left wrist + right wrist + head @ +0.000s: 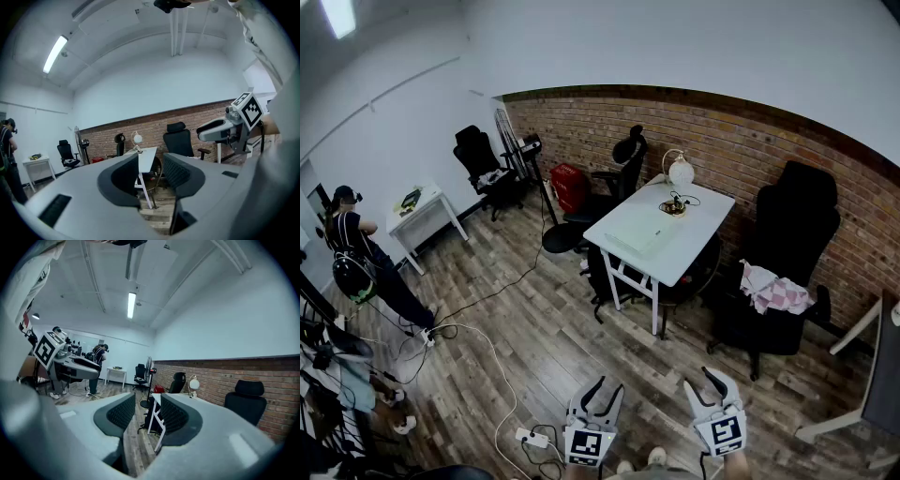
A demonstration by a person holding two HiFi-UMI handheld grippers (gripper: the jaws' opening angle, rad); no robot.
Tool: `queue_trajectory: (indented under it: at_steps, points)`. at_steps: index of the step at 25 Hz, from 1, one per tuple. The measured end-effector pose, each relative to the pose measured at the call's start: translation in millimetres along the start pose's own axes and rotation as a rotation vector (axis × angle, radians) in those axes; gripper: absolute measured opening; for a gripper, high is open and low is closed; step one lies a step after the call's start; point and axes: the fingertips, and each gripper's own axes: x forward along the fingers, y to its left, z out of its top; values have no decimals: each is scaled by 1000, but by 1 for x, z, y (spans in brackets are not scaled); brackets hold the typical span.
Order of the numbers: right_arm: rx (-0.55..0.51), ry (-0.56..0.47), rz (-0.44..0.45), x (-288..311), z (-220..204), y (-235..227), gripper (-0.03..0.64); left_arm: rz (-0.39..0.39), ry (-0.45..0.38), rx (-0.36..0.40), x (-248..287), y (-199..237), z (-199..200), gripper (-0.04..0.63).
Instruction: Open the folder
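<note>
Right now my left gripper point(152, 174) has its jaws spread with nothing between the pads; only floorboards and a table leg show through the gap. My right gripper point(143, 414) is likewise released and empty. Both hang side by side low over the wooden floor point(553, 328), pointing toward the white table point(703, 225) and well apart from it. The folder point(639, 236), pale and flat, lies near the middle of that tabletop, too small for me to tell whether its cover is shut. A globe lamp point(681, 172) stands at the table's far end by the brick wall point(750, 141). A black chair point(792, 225) draped with a pink checked cloth point(776, 291) sits to the table's right.
</note>
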Motion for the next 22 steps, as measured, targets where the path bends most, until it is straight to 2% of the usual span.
queue_trajectory:
  at_steps: [8, 22]
  points:
    - [24, -93, 15, -6, 10, -20, 172, 19, 14, 7, 10, -22, 7, 161]
    - [20, -86, 53, 42, 14, -34, 172, 56, 2, 8, 48, 7, 12, 161]
